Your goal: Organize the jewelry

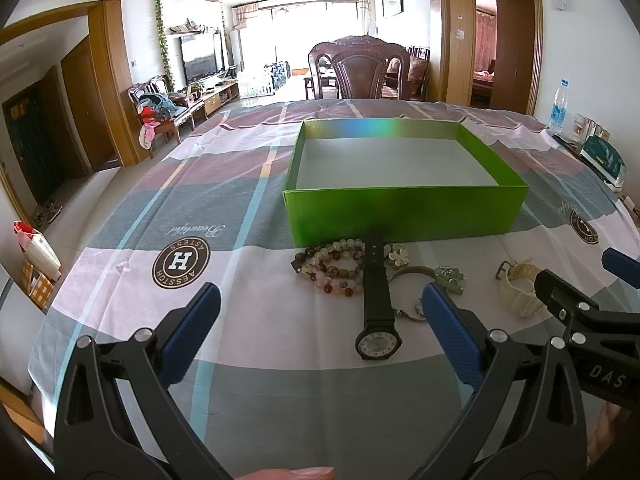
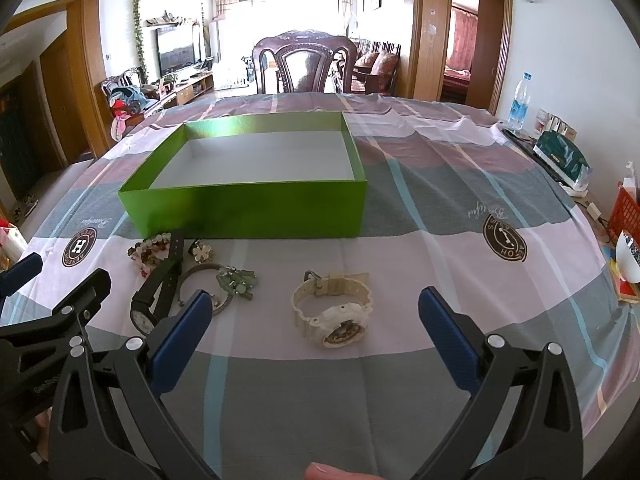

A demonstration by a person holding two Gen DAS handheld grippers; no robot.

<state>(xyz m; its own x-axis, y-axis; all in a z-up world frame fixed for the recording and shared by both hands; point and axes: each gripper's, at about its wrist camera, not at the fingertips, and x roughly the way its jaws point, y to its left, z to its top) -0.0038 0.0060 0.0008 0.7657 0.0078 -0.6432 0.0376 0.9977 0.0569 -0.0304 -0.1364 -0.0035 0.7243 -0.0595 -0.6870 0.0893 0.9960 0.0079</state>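
Observation:
An empty green box [image 1: 404,212] [image 2: 248,210] stands on the cloth-covered table. In front of it lie a black watch [image 1: 377,304] [image 2: 154,292], beaded bracelets [image 1: 332,266] [image 2: 150,250], a flower ornament [image 1: 398,257] [image 2: 201,252], a bangle with green stones [image 1: 444,278] [image 2: 228,284] and a cream watch [image 1: 520,286] [image 2: 334,308]. My left gripper [image 1: 320,304] is open and empty, just short of the black watch. My right gripper [image 2: 316,308] is open and empty, with the cream watch between and ahead of its fingers. Each gripper shows at the edge of the other's view.
A carved chair [image 1: 360,68] stands at the table's far side. A water bottle [image 2: 519,100], a teal box [image 2: 562,156], a red basket [image 2: 626,212] and a bowl [image 2: 628,256] stand along the right edge. The checked cloth [image 1: 248,184] covers the table.

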